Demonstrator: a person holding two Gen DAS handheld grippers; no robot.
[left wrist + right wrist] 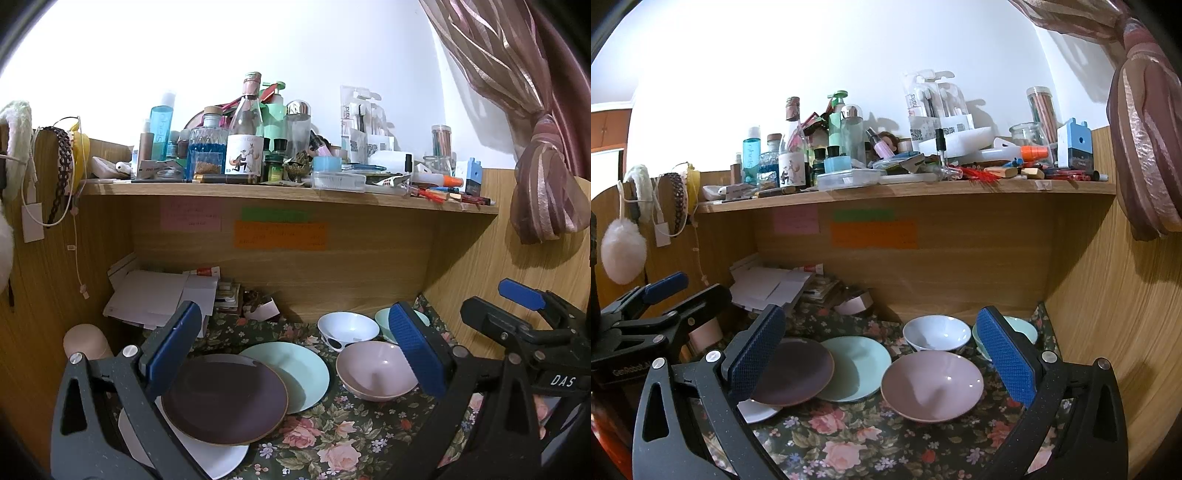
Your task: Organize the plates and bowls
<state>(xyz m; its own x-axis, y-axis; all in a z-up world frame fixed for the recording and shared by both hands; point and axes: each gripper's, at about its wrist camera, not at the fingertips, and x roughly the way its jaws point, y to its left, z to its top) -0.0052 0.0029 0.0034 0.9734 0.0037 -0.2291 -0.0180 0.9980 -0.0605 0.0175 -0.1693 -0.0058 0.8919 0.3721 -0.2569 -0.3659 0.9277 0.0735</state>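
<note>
Judging by the bench (pixel 849 443), you've barely begun: both the left gripper (pixel 295 350) and right gripper (pixel 882 354) hover wide open, empty. Three plates (pixel 225 398) overlap loosely; three bowls (pixel 932 384) sit unstacked beside them.

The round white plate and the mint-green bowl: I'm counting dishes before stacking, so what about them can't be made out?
- Round white plate: left wrist view, mostly under the dark purple plate; its left hidden by the left gripper finger.
- Mint-green bowl: right wrist view, largely behind the right gripper finger; contents unseen.
</note>
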